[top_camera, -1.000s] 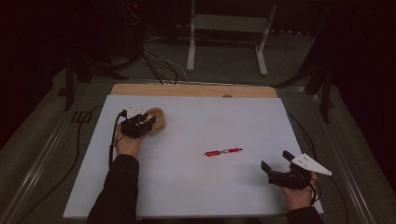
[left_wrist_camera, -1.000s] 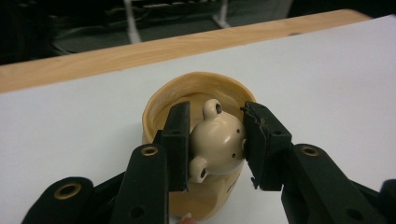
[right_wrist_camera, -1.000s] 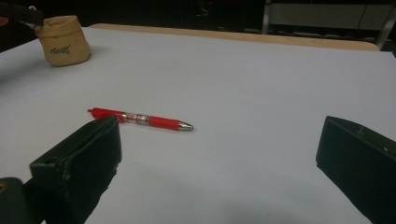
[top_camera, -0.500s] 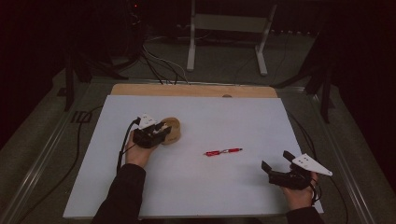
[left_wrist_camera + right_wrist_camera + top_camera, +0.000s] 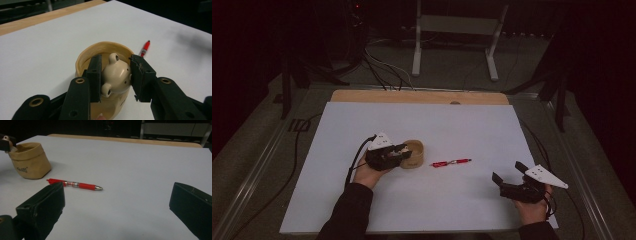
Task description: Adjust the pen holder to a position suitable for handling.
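Tan cup: your left gripper (image 5: 404, 152) has hold of the cup (image 5: 414, 154) near the middle of the white table (image 5: 472, 125).
Left gripper view: your jaws are clamped on a cream bear-shaped figure (image 5: 117, 73) fixed at the cup's rim (image 5: 105, 47); this figure cannot be made out from the high view.
Right gripper: your right gripper (image 5: 507, 179) sits near the table's right front corner, well apart from the cup, jaws wide apart and holding nothing.
Red pen: it lies flat on the table between the cup and your right gripper (image 5: 451, 162).
Right gripper view: you see the pen's (image 5: 75, 185) silver tip pointing away from the cup (image 5: 30, 161), whose side carries small dark print.
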The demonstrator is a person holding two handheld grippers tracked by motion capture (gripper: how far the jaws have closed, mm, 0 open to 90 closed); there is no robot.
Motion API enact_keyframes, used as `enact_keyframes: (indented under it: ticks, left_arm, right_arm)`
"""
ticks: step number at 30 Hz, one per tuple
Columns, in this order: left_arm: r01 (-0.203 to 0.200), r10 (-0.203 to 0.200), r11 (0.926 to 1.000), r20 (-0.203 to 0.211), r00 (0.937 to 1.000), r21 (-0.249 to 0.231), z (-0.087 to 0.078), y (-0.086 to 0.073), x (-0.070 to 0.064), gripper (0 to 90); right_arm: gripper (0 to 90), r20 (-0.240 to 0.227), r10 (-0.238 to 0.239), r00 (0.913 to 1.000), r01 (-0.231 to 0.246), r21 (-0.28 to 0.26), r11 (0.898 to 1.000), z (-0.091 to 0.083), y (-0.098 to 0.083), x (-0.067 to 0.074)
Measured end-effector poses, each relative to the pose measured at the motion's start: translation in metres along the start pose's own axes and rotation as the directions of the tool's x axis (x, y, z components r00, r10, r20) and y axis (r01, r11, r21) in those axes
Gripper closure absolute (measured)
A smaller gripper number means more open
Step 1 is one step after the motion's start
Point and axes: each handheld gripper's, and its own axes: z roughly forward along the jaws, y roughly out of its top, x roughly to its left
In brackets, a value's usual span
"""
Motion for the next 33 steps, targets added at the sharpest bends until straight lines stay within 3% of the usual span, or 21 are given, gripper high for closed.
enact_keyframes:
  ticks: [7, 10, 15, 18, 24, 26, 28, 33]
  left_arm:
    - [-0.016, 0.016, 0.9999, 0.017, 0.9997, -0.003, 0.000, -0.002, 0.001, 62.8]
    - [-0.007, 0.007, 1.0000, 0.011, 0.9999, -0.003, 0.000, -0.001, -0.001, 48.8]
    - [0.001, -0.001, 1.0000, -0.037, 0.9993, 0.001, -0.004, 0.001, -0.003, 27.9]
    - [-0.005, 0.004, 0.9999, -0.094, 0.9956, -0.011, -0.008, 0.002, -0.003, 19.1]
    - [0.000, -0.008, 0.9986, -0.167, 0.9859, -0.053, -0.019, 0.002, -0.003, 15.9]
    - [0.011, -0.021, 0.9987, -0.199, 0.9797, -0.049, -0.023, 0.002, -0.002, 13.7]
    - [0.020, -0.027, 0.9994, -0.239, 0.9707, -0.029, -0.025, 0.001, -0.002, 5.7]
    - [0.042, -0.042, 0.9991, -0.330, 0.9430, -0.007, -0.036, -0.002, 0.000, 0.1]
  right_arm:
    - [0.3, -0.006, -0.003, 1.0000, 0.003, -0.001, 1.000, 0.001, 0.000, 0.000]
    - [0.3, -0.012, 0.002, 0.9999, -0.002, -0.004, 1.000, 0.001, -0.001, 0.000]
    - [0.3, -0.021, 0.008, 0.9997, -0.008, -0.015, 1.000, 0.001, -0.001, -0.001]
    - [0.3, -0.024, 0.005, 0.9997, -0.006, -0.020, 1.000, 0.001, -0.001, -0.001]
    - [0.3, -0.026, -0.001, 0.9997, 0.001, -0.023, 1.000, 0.002, -0.002, 0.000]
    - [0.3, -0.026, 0.000, 0.9997, -0.001, -0.022, 1.000, 0.002, -0.002, 0.000]
    - [0.3, -0.026, 0.001, 0.9997, -0.002, -0.020, 1.000, 0.002, -0.002, -0.001]
    - [0.3, -0.025, 0.001, 0.9997, -0.002, -0.017, 1.000, 0.002, -0.002, -0.001]
